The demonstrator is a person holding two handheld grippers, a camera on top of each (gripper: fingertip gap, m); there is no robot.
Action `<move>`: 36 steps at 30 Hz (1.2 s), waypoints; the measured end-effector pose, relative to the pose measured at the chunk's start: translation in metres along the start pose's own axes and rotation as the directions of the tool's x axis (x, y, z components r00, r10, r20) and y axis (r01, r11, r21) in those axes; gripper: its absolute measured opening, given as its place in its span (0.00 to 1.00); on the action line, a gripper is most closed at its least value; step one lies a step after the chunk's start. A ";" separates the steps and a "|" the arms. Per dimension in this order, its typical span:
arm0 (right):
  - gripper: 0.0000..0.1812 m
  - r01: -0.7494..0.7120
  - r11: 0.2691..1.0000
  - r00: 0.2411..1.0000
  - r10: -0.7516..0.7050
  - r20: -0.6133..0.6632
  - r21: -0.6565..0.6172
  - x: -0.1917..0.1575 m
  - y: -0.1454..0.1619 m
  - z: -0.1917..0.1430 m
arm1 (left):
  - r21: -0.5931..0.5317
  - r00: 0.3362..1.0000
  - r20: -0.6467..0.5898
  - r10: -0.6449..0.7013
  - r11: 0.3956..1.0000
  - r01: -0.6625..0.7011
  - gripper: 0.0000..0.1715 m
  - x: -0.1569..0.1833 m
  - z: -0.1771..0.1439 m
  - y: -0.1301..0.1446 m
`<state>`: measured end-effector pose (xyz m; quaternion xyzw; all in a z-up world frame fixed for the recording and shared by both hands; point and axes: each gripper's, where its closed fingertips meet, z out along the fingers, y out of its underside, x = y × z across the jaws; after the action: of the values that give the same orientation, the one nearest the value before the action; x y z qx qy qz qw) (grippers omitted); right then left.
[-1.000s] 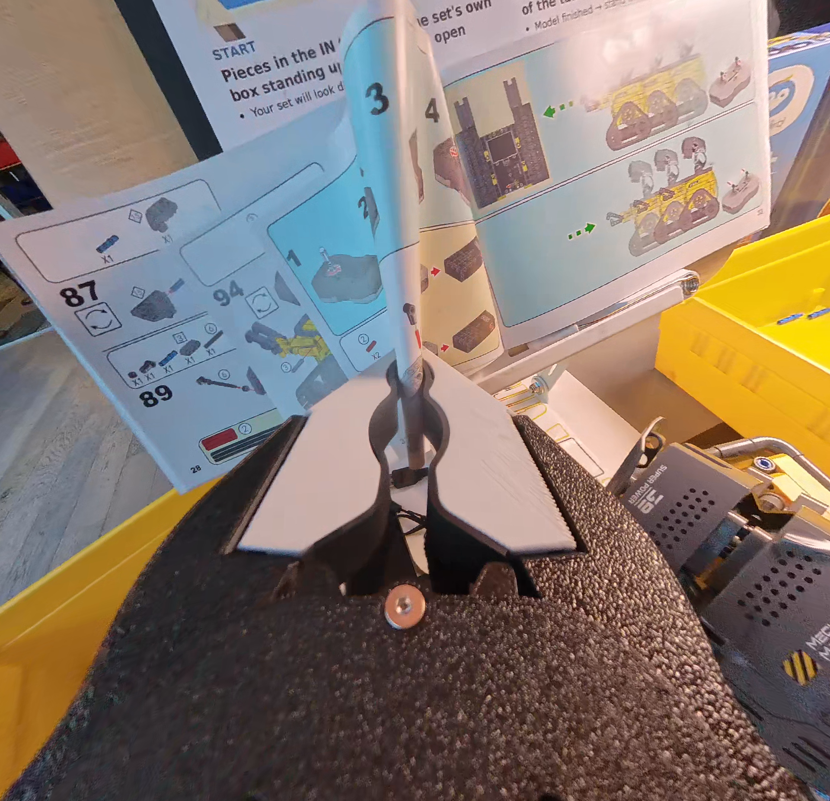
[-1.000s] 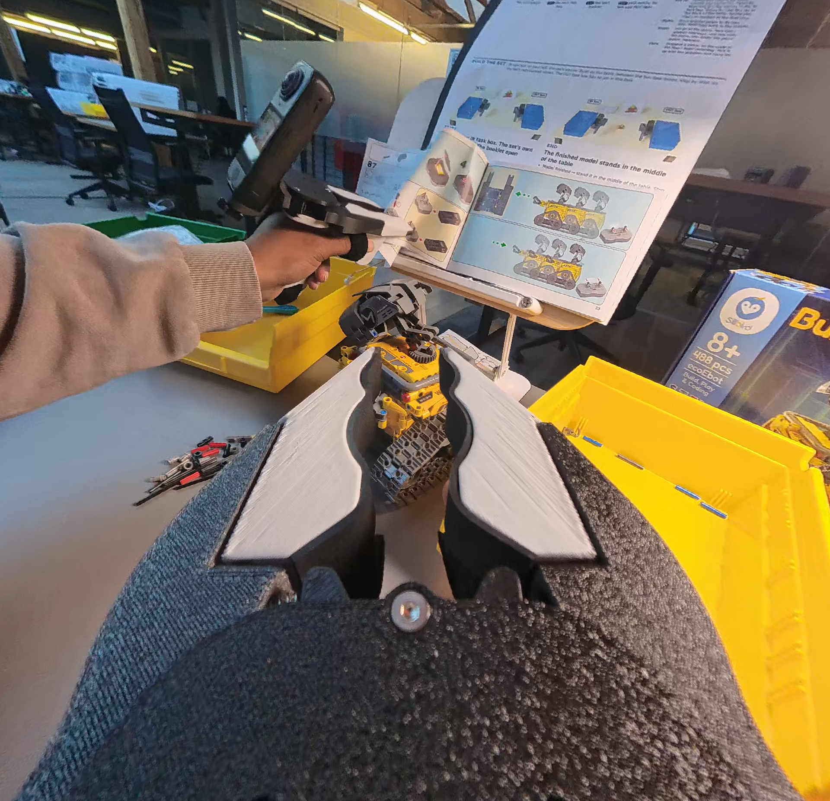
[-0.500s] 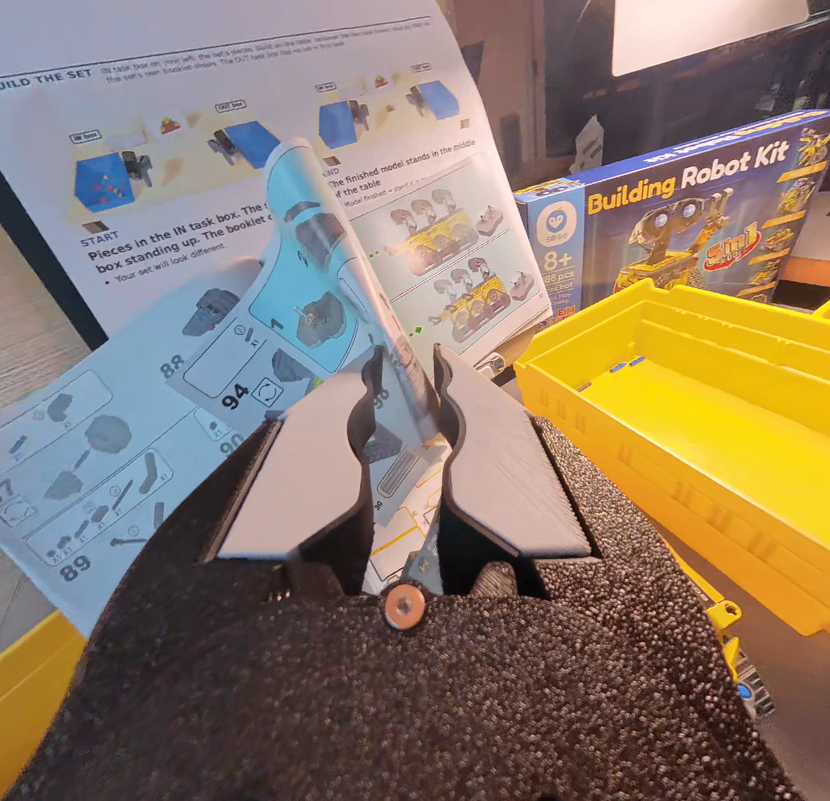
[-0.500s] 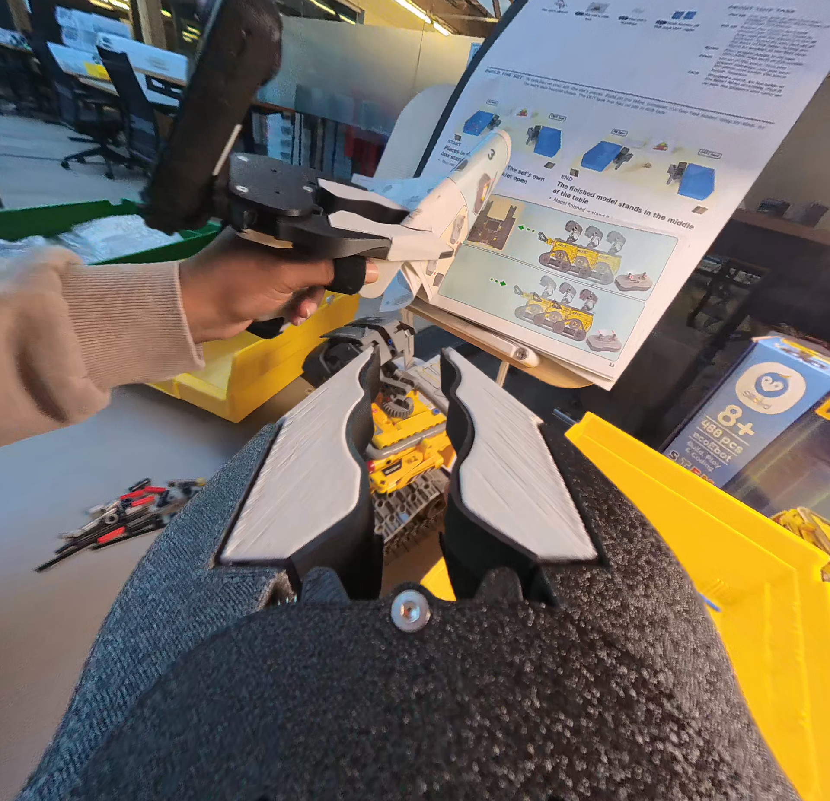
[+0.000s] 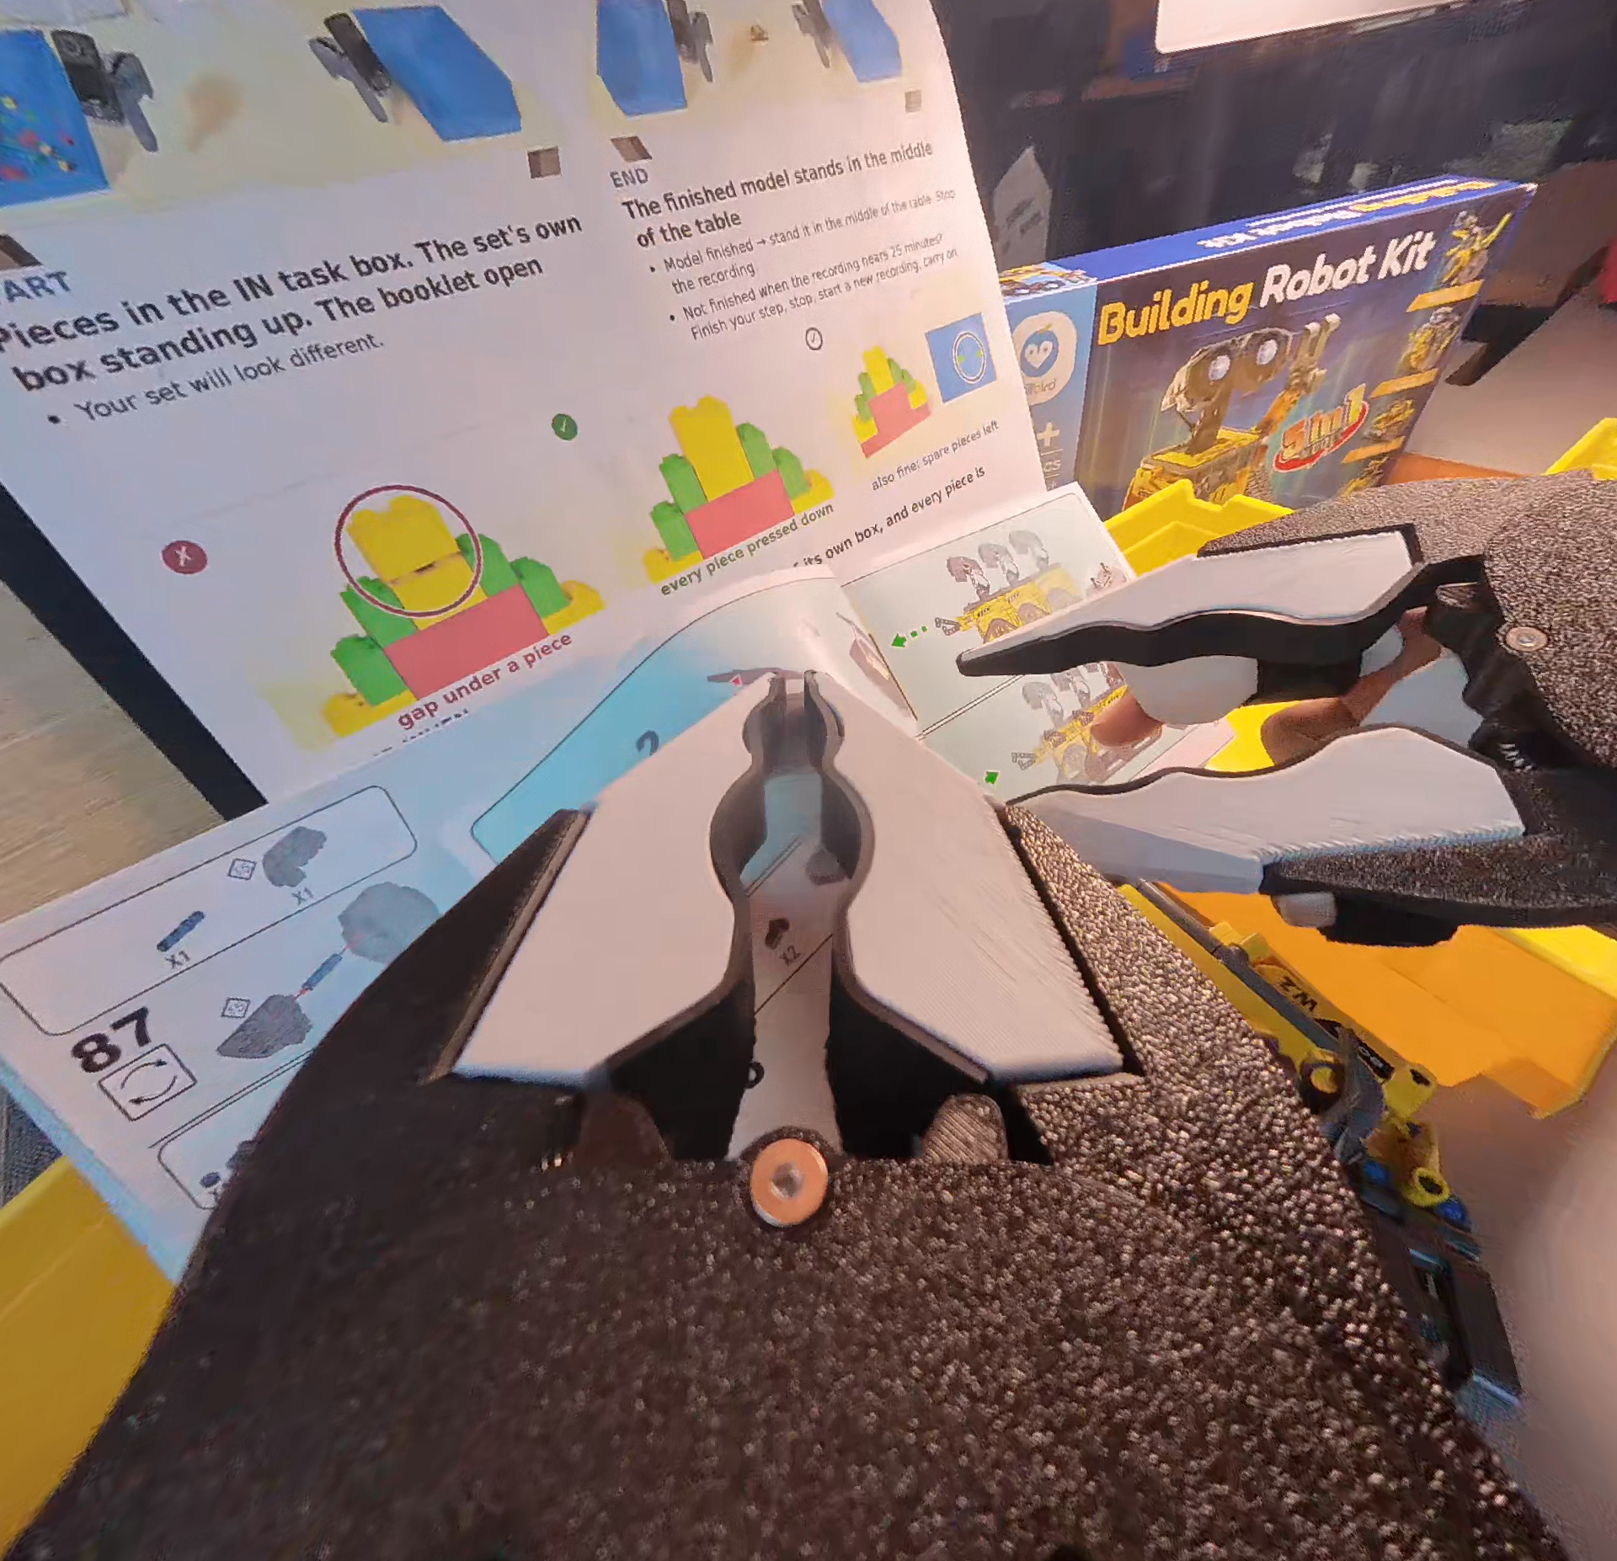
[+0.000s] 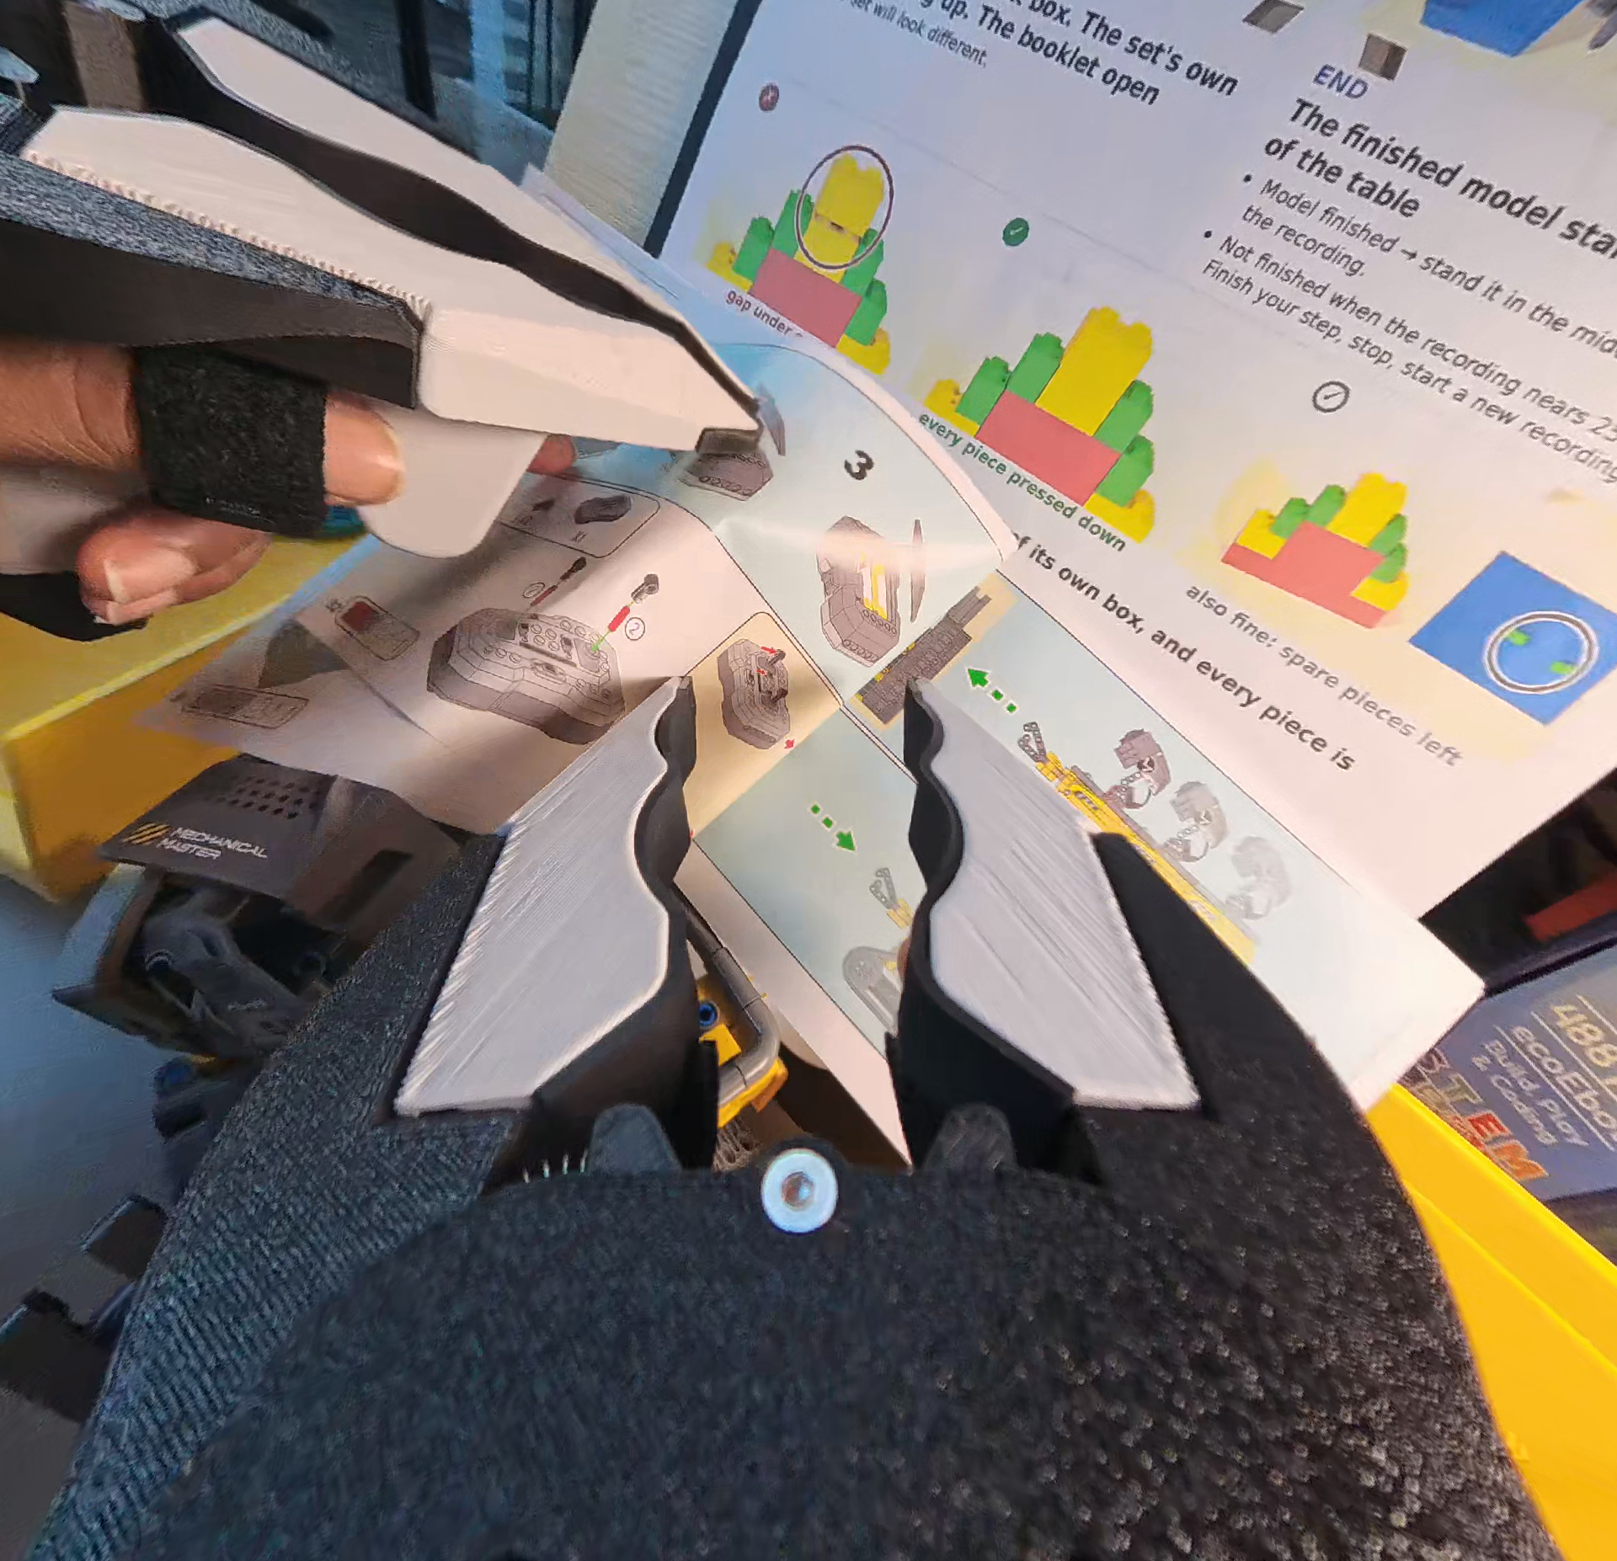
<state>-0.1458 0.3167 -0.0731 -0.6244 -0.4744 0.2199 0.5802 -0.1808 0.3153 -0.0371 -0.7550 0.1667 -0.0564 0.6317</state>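
We find the left hand-held gripper (image 5: 792, 688) closed narrow at its tips on a curled page (image 5: 744, 635) of the instruction booklet (image 6: 787, 644), which stands open against the large printed sheet (image 5: 437, 312) on the stand at the rear of the bench. The right hand-held gripper (image 6: 796, 697) sits with its fingers spread wide, close over the booklet's right-hand page, holding nothing. We judge the main risk to be a torn or creased page: the pinch is at the very tips on thin paper. The page could equally slip free and spring back. A push from the right hand-held gripper could shift the booklet off its ledge onto the partly built yellow and black model (image 6: 262, 889) below it. The yellow bin (image 5: 1312, 994) and the kit box (image 5: 1269, 338) stand to the right.
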 end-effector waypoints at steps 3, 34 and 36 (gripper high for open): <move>0.26 -0.008 1.000 1.000 0.008 -0.005 0.000 0.005 0.004 -0.001 | 0.013 1.000 -0.011 -0.025 1.000 0.025 0.06 -0.008 -0.006 0.004; 0.31 -0.004 0.998 1.000 0.002 -0.025 -0.059 0.048 0.014 -0.028 | -0.169 0.869 -0.194 -0.455 0.888 0.427 0.00 -0.054 -0.063 0.060; 0.41 -0.085 0.989 0.996 0.080 -0.041 -0.123 0.076 0.030 -0.035 | -0.171 0.912 -0.159 -0.379 0.920 0.353 0.00 -0.059 -0.063 0.063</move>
<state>-0.0726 0.3667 -0.0720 -0.6825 -0.4504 0.2022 0.5389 -0.2659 0.2658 -0.0786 -0.8060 0.0847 -0.2333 0.5374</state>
